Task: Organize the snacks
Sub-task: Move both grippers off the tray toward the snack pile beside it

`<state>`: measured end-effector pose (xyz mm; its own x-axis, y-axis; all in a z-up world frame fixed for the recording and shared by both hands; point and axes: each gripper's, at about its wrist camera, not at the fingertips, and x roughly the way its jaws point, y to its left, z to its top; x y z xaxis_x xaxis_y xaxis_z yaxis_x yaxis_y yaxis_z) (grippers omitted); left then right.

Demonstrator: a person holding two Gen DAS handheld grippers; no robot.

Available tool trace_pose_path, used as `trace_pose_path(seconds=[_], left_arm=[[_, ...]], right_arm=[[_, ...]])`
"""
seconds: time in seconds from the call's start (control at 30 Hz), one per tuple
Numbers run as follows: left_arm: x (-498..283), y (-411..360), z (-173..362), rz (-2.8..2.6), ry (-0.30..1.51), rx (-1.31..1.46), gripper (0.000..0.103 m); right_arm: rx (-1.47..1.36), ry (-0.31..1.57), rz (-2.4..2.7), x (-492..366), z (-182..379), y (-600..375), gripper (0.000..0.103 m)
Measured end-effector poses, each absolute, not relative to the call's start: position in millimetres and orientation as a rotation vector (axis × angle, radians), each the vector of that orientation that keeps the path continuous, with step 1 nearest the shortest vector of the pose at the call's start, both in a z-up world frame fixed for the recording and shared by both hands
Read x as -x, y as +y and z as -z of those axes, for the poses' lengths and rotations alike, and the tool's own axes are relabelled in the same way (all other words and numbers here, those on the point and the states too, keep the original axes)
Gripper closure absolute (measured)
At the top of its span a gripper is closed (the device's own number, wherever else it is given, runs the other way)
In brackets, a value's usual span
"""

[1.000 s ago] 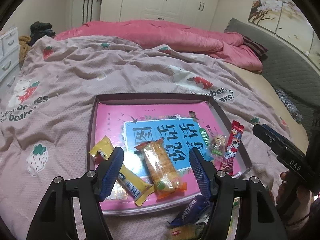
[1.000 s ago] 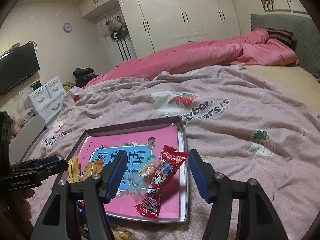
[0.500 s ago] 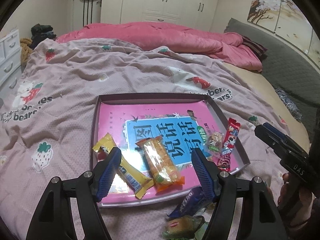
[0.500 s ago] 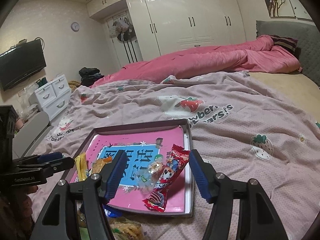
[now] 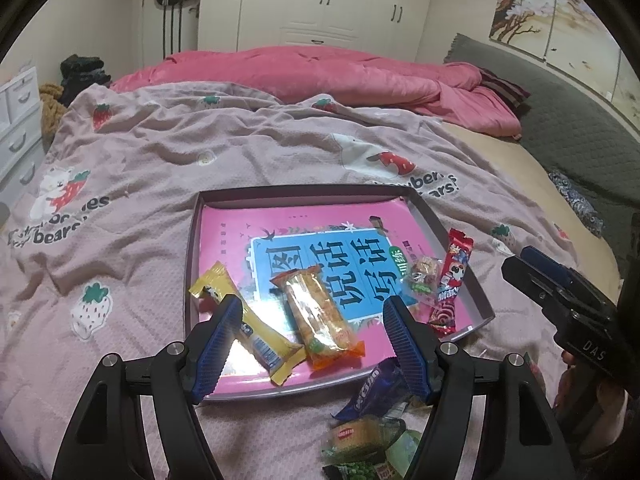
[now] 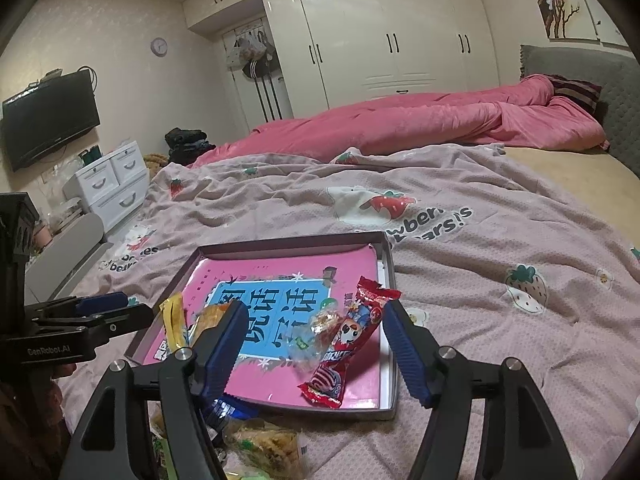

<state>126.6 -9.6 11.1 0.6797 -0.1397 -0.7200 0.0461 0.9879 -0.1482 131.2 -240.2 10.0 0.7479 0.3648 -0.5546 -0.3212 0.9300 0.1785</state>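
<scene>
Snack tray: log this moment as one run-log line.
left tool: open, empty | right tool: open, empty | tray: four snacks inside | blue packet: on blanket, outside tray | step: none grasped

- Left gripper (image 5: 314,344): black frame, ribbed blue pads (image 5: 216,350), silver screws.
- Right gripper (image 6: 316,354): same build; "DAS" printed on its black body.

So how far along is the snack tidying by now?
Partway. Four snacks lie in the tray: yellow bar, orange pack, clear candy, red packet. Left gripper and right gripper are open and empty. A pile waits on the blanket.
</scene>
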Motion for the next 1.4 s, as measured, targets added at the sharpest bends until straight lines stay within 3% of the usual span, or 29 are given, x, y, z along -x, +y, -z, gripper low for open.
trace_pose_path(seconds=[1.4], left_arm=[[-83.4, 5.6, -6.1, 0.115, 0.879, 0.106, 0.028]], right_arm=[[-0.026, 0.698, -0.411, -88.1, -5.2, -228.3, 0.034]])
